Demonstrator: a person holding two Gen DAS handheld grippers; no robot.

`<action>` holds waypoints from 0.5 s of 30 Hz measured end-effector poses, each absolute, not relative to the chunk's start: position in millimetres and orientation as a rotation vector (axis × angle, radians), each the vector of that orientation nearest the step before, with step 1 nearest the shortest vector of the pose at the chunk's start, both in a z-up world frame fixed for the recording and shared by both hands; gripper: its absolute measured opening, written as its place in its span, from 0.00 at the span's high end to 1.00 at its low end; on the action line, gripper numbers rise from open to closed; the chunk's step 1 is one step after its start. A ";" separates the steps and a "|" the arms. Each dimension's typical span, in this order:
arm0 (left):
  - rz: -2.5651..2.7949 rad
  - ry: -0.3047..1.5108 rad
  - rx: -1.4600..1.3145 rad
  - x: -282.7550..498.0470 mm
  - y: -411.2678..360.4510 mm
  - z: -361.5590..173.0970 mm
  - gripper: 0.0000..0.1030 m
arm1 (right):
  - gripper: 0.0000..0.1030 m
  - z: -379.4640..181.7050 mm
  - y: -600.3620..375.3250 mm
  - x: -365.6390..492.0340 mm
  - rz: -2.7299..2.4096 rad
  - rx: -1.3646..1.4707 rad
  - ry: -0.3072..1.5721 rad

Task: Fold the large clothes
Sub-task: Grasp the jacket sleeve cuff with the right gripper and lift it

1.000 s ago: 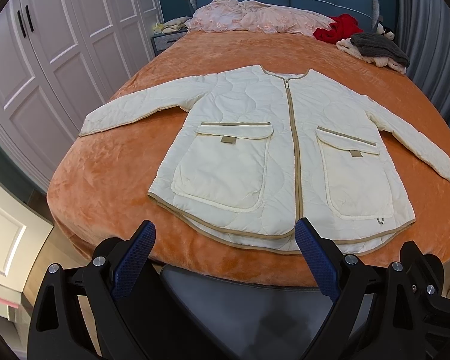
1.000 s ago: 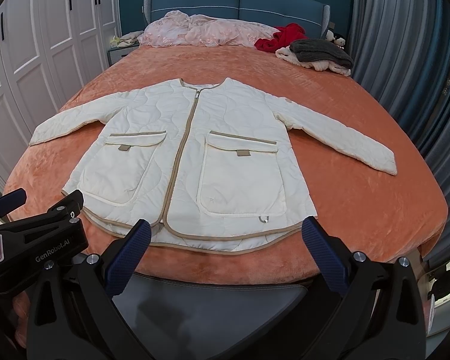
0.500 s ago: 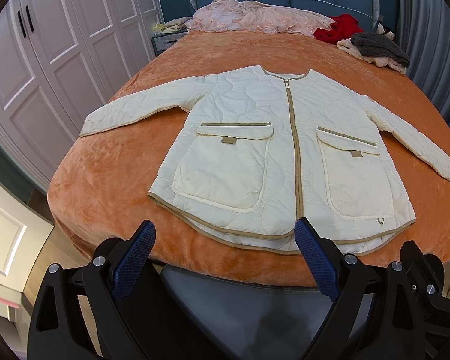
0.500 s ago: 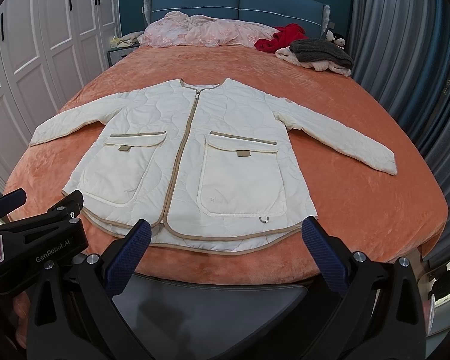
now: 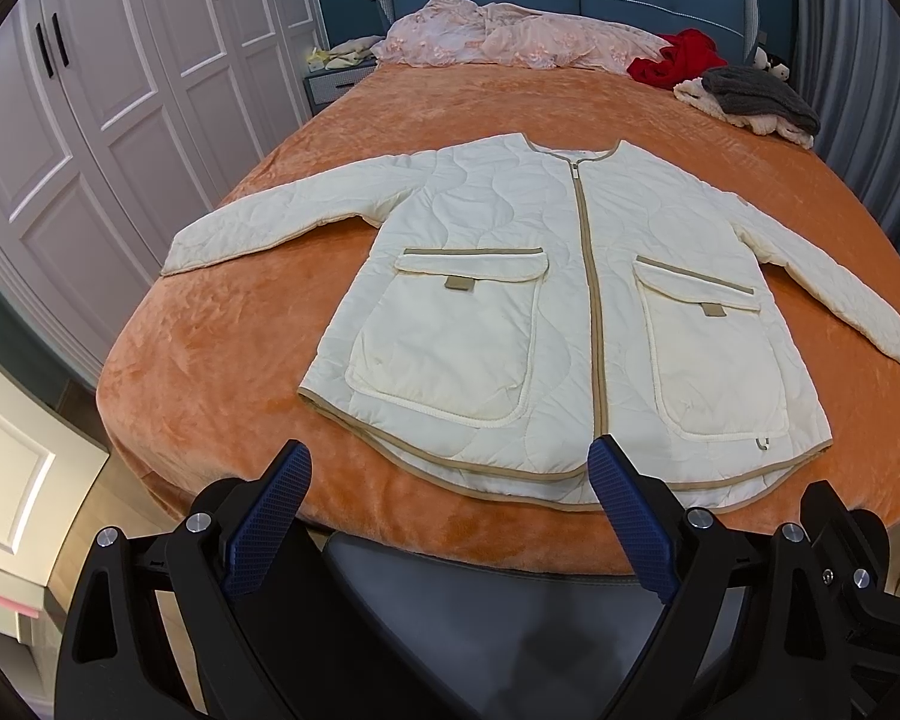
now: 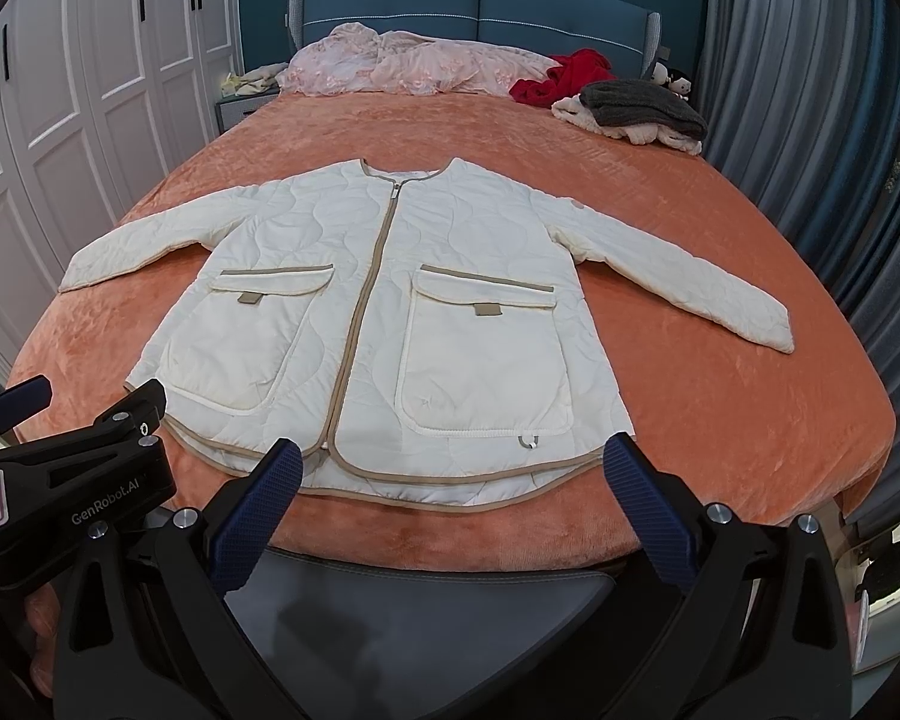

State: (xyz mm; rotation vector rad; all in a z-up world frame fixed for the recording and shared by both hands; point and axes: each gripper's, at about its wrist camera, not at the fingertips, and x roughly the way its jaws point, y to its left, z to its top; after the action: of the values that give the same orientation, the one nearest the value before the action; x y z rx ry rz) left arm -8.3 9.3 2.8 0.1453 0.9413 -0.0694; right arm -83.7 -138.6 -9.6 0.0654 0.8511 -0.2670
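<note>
The jacket [image 5: 510,276] is cream, quilted in wavy lines, with tan trim along zip, hem and pocket flaps. It lies on an orange plush bedspread [image 5: 222,360]. At the bed's head edge lie a pale pink patterned quilt [image 6: 414,66], a red garment [image 6: 570,75] and a dark grey knit [image 6: 642,102] on cream fleece. The headboard [image 6: 480,0] is blue, the wardrobe [image 5: 90,90] white with black handles, the curtain [image 6: 810,120] grey-blue. Finger pads [image 5: 270,516] are dark blue.
</note>
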 end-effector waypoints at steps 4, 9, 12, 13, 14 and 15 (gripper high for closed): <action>-0.078 0.947 0.144 -5.6 9.4 -0.2 0.12 | 0.05 -12.1 -140.4 -80.6 -0.252 0.073 0.852; -0.063 0.941 0.159 5.3 9.1 -3.5 0.12 | 0.05 -19.5 -174.5 -70.5 -0.275 0.144 0.849; -0.044 0.929 0.144 16.4 12.2 -4.5 0.12 | 0.05 -25.0 -220.9 -60.7 -0.315 0.239 0.850; -0.040 0.928 0.136 20.4 13.2 -5.0 0.11 | 0.05 -26.8 -236.6 -58.2 -0.332 0.268 0.844; -0.033 0.928 0.129 25.3 14.3 -5.8 0.11 | 0.05 -29.5 -260.0 -54.7 -0.364 0.306 0.837; -0.017 0.932 0.121 33.4 16.8 -8.1 0.11 | 0.05 -31.5 -277.6 -52.5 -0.386 0.333 0.828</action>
State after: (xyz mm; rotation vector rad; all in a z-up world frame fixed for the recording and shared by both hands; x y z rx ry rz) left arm 33.4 16.8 -8.1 0.1209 0.9320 -0.0168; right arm -52.5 -277.6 -31.5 0.3333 0.8276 -0.3858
